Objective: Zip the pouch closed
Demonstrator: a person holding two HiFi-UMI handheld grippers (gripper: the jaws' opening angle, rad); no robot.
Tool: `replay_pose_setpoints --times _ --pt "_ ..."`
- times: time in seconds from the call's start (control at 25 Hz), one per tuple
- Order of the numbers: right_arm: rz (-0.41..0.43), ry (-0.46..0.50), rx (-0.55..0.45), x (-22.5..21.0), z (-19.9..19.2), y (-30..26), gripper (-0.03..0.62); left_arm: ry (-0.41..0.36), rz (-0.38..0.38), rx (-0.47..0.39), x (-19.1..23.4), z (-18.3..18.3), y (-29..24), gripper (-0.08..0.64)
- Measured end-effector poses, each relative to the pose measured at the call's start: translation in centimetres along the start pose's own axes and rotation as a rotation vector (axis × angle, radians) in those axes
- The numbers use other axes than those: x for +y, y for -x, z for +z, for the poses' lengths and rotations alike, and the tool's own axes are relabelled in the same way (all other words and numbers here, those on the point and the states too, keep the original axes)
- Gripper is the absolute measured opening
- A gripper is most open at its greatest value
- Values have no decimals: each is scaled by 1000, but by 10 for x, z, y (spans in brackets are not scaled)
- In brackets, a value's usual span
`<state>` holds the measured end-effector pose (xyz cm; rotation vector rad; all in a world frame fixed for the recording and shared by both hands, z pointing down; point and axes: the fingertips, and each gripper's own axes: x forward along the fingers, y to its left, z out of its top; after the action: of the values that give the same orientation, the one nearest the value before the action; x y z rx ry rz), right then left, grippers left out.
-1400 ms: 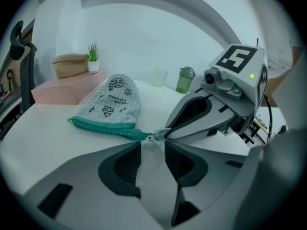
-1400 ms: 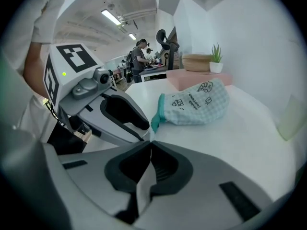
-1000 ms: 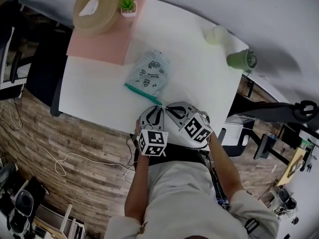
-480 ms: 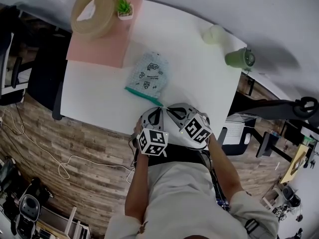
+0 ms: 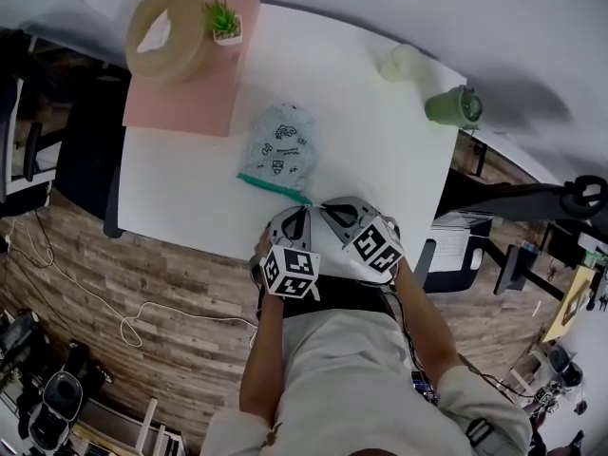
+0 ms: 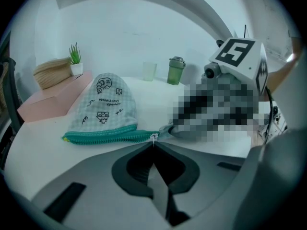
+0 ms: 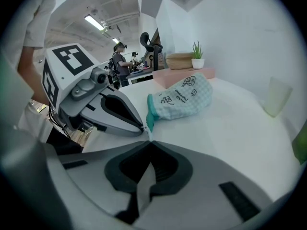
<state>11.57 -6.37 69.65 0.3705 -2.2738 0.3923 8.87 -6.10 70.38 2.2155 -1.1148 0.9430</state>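
Fabric pouch (image 5: pixel 278 148) lies flat mid-table (image 5: pixel 380 160), its teal zipper (image 6: pixel 110 136) edge facing 6 o'clock. At the pouch's 5 o'clock corner, the left gripper (image 6: pixel 153 142) has its jaws closed on the small white zipper pull (image 6: pixel 153 137). The right gripper (image 7: pixel 149 141), jaws pressed together, sits just beside it at that zipper end.

My right tongs (image 7: pixel 148 141): jaws together, tips low over white table (image 7: pixel 230 143). Tiny pale sliver at tips; can't tell if pinched. Just ahead lies pouch (image 7: pixel 184 96), flat, checked, teal zipper (image 7: pixel 150 113) edge toward my tips. At my left, left tongs (image 7: pixel 142 127), tip at zipper's near end, marker cube (image 7: pixel 67 66) further back. Far past pouch: pink box (image 7: pixel 180 76), plant (image 7: pixel 197 56) on it. Ahead-right: pale cup (image 7: pixel 277 97).
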Motion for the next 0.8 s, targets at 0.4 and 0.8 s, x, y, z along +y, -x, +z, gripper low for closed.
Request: replay_pose_setpoints --times 0.4,0.8 --pt "-18 -28 -24 -5 0 -1 2 -1 -20 13 5 3 -1 -3" --pt "-48 -64 -17 -10 -2 0 2 0 -29 22 20 3 2 -3"
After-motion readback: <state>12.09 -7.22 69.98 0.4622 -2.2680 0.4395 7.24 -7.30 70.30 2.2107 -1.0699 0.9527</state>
